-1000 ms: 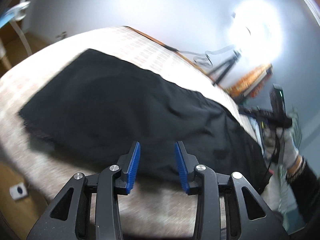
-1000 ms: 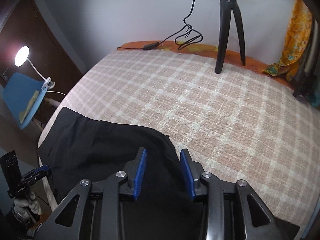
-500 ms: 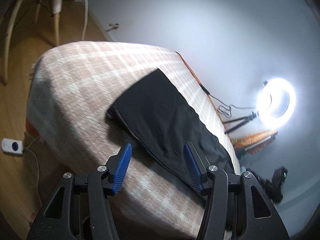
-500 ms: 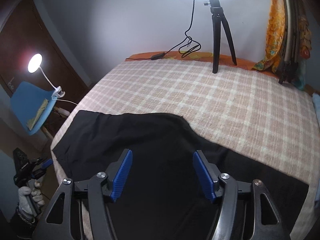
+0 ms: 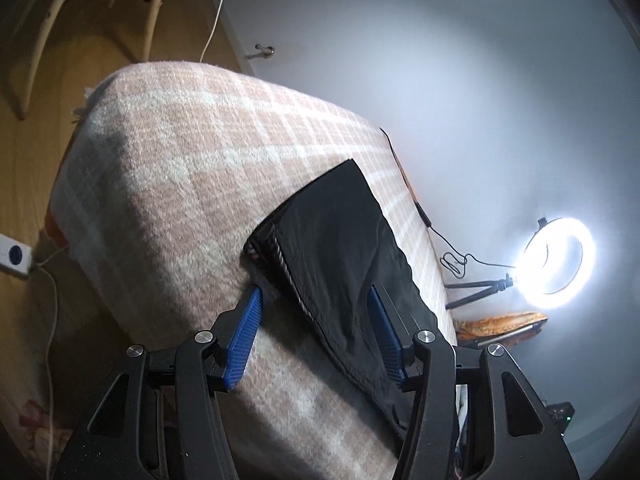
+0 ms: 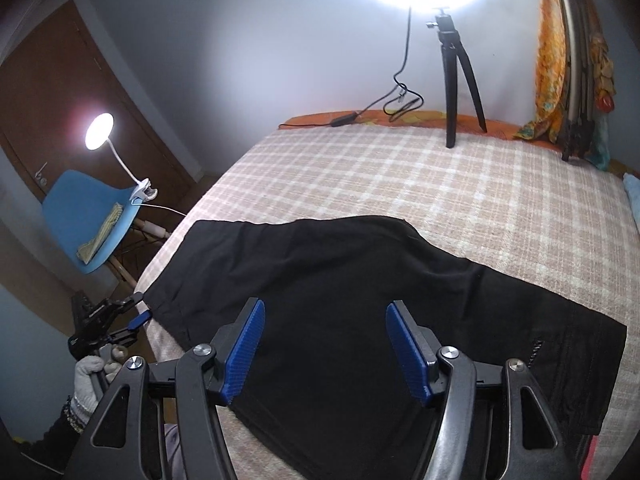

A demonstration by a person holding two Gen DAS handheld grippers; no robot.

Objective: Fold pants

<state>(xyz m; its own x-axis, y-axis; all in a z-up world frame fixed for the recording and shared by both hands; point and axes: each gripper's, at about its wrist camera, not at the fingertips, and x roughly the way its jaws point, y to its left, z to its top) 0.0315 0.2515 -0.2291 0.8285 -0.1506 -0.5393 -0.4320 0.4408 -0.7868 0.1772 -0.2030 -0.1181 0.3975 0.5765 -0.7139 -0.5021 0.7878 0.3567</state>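
Pants [image 6: 360, 280] lay flat on the checked blanket of the bed [image 6: 440, 184], a long black strip running along the near edge of the mattress. In the right wrist view their long axis ran across the picture, from the end near the blue chair [image 6: 88, 216] on the left to the end at the lower right, where a small zip or stitched detail showed. Which end was the waist I could not tell for certain, though the ribbed band seen in the left wrist view [image 5: 276, 252] suggested a waistband or cuff at that end.

The right gripper [image 6: 324, 348] hung over the middle of the strip, its jaws standing well apart with nothing between them; the cloth lay below and ahead, not pinched. The left gripper [image 5: 316, 332] sat at the strip's end, held in a gloved hand [image 6: 86, 376], its jaws also apart and empty. From there the pants ran away along the line of sight toward the ring light [image 5: 556, 264], so their long axis pointed almost straight ahead of it, with the ribbed end just beyond the blue pads.

By my reading, the coming move turned on that: the left hand was nearer an end and looked along the length, the right faced the broad side. A lengthwise fold would likely start from that near end.
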